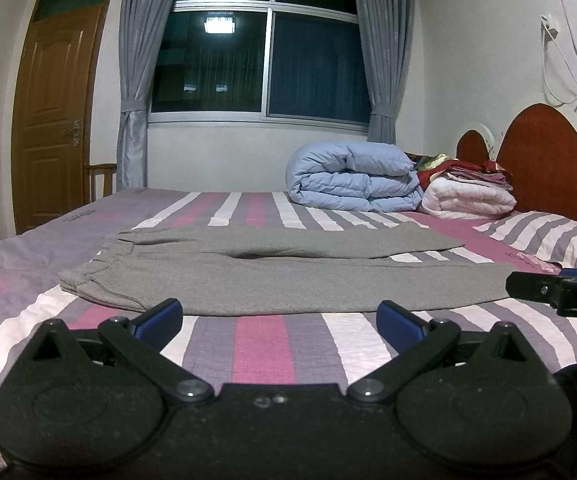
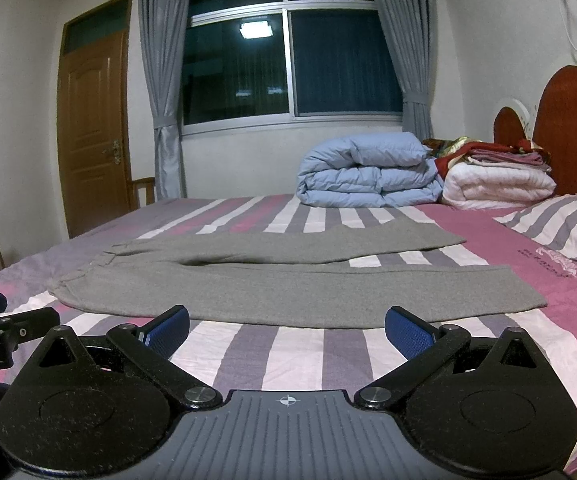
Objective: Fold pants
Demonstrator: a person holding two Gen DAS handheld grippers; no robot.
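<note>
— So where do things stand with the grey pants (image 1: 280, 276)?

— They're laid out flat across the striped bed (image 1: 264, 344), waistband (image 1: 100, 264) toward the door side, both legs running off toward the headboard end. The legs are parted in a narrow V, so you can see sheet between them near the cuffs. As far as I can tell, not one fold has been made yet.

— And the grippers?

— Both hang just short of the near edge of the pants, over bare sheet. The left gripper (image 1: 279, 320) has its blue pads (image 1: 160, 318) spread wide, with nothing between them. The right gripper (image 2: 287, 326) is the same: spread, empty, its pads (image 2: 408, 334) not touching cloth. They sit side by side; each one shows at the edge of the other's camera.

— So all of it is left?

— I'd say so. The first job would likely be bringing one leg over the other, then doubling the length. The near leg lies closest to both grippers, so its edge looks like the natural place to pinch.

— Anything in the way?

— Not near the pants. A rolled blue duvet (image 1: 352, 178) and a stack of folded bedding (image 1: 472, 194) sit well apart at the far side, by the headboard (image 1: 544, 160).
</note>
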